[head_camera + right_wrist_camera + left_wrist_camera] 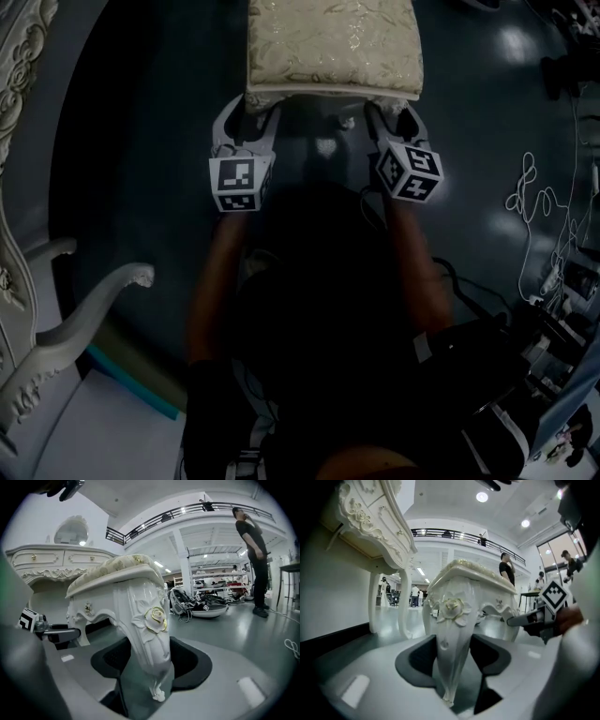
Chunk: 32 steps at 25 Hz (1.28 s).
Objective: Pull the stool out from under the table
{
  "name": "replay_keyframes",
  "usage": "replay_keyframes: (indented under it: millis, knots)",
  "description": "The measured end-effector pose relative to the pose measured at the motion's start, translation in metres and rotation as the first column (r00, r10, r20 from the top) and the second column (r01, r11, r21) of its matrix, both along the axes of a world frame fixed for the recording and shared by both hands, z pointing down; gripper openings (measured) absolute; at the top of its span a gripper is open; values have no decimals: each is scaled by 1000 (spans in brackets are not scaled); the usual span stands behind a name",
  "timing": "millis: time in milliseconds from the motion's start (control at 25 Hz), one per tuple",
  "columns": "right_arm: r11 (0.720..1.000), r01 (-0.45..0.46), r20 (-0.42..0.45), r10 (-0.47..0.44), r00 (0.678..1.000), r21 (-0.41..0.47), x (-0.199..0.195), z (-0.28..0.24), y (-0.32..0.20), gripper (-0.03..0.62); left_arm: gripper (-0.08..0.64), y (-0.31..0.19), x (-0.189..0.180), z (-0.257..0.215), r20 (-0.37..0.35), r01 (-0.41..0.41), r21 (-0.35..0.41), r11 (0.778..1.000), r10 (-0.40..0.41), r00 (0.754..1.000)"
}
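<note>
Stool (333, 47): upright on floor (141, 187), ahead of person, well clear of table (19, 56) at left edge of head view. Seat cream, frame white, carved.
Left tongs (253, 111): clamped on near left leg (452, 639); pads touch leg on both sides.
Right tongs (389, 112): clamped on near right leg (150, 644), just below gold rose (155, 618).
Both tongs low, near floor.
Cables (544, 216): on floor at right, well apart from stool.
</note>
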State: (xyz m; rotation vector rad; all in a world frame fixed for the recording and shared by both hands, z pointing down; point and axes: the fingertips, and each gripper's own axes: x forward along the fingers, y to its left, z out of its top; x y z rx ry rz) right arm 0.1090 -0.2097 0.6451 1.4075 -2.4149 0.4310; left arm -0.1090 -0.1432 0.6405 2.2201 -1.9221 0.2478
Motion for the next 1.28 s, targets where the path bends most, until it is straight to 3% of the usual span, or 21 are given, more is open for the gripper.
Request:
replay_keyframes:
  millis: [160,440,640,1280]
  knots:
    - [996,-88,-9,88,996,-6,66,4,-9,261,228,-28,61,3,-3,-94,4,996,95,996]
    - [991,-131,-19,131,991,8,74,-3,5,258,227,-26,67,-2,16,-160,5,987,160,987]
    - [986,-169,-11,169,986,1,135,1,-13,258,227,-56,127,0,10,-198,-2,980,198,980]
    - [983,-183,1,183,983,16,136,-2,-10,261,227,-53,127,-1,5,-207,-2,978,207,978]
